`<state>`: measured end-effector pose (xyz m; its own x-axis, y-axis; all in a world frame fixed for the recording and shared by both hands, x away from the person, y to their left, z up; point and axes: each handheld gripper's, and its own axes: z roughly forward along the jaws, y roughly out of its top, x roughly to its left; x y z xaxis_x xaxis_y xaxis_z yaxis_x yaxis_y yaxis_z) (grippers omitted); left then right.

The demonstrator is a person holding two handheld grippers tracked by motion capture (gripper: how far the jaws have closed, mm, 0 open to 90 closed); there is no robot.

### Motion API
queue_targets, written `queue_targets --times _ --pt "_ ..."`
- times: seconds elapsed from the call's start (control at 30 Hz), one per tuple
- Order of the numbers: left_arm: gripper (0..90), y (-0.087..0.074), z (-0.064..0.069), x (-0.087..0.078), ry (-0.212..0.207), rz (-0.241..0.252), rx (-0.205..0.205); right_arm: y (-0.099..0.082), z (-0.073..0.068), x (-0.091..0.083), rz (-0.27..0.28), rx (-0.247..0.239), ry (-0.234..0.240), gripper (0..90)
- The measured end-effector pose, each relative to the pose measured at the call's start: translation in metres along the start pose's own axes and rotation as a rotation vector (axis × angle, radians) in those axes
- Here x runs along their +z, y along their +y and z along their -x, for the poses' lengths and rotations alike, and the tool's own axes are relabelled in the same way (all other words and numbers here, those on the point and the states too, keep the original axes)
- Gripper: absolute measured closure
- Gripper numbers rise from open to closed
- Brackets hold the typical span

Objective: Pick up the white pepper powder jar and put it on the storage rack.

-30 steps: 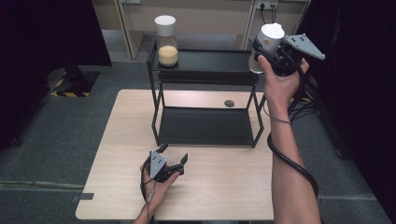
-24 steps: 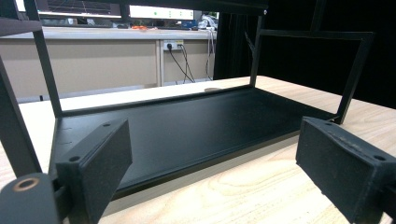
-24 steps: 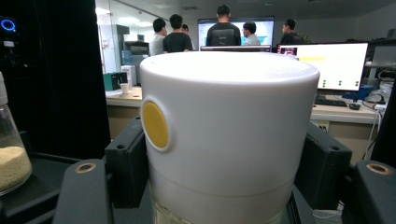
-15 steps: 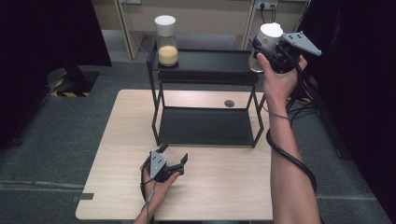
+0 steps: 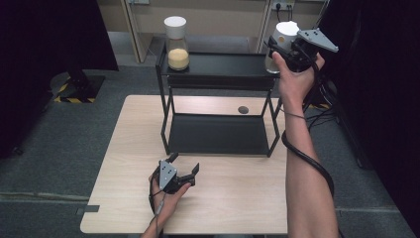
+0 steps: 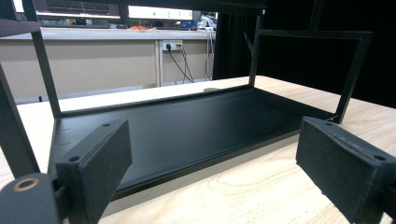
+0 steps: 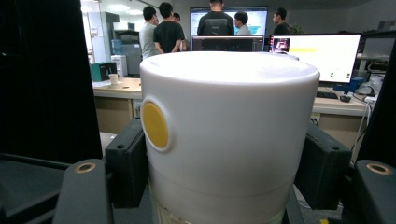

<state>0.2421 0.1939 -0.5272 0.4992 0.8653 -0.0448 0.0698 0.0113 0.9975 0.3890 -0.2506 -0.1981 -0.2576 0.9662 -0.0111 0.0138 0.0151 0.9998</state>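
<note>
A wooden desk (image 5: 124,163) seen from above, with a black two-tier shelf rack (image 5: 218,74) standing across its far half. At about 1 o'clock from the rack's middle, the right gripper (image 5: 283,49) is clenched around a white-lidded jar (image 5: 283,37), its jaws pressing the jar's sides just below the lid. The jar sits at the right end of the rack's top shelf; whether its base touches the shelf cannot be told. In the right gripper view, the white lid (image 7: 229,121), with a round yellow dot on its left side, stands between the two black pads (image 7: 128,170).

Compared with a second earlier, the right hand and jar have shifted only slightly, staying at the same right end of the top shelf.

At 11 o'clock on the top shelf stands a second white-lidded jar (image 5: 177,42) holding yellow grains, unmoved.

The left gripper (image 5: 184,168) rests at 6 o'clock on the desk in front of the rack, released, its jaws spread wide with nothing between them, and unchanged in place. The left gripper view looks between these jaws at the rack's lower shelf (image 6: 187,130).
</note>
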Motion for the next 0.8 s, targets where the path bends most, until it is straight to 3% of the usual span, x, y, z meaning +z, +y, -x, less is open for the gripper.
queue_targets --times 0.8 --pt "9.9 0.002 0.000 0.001 -0.013 -0.009 0.018 0.003 0.004 0.023 -0.028 0.004 -0.022 30.5"
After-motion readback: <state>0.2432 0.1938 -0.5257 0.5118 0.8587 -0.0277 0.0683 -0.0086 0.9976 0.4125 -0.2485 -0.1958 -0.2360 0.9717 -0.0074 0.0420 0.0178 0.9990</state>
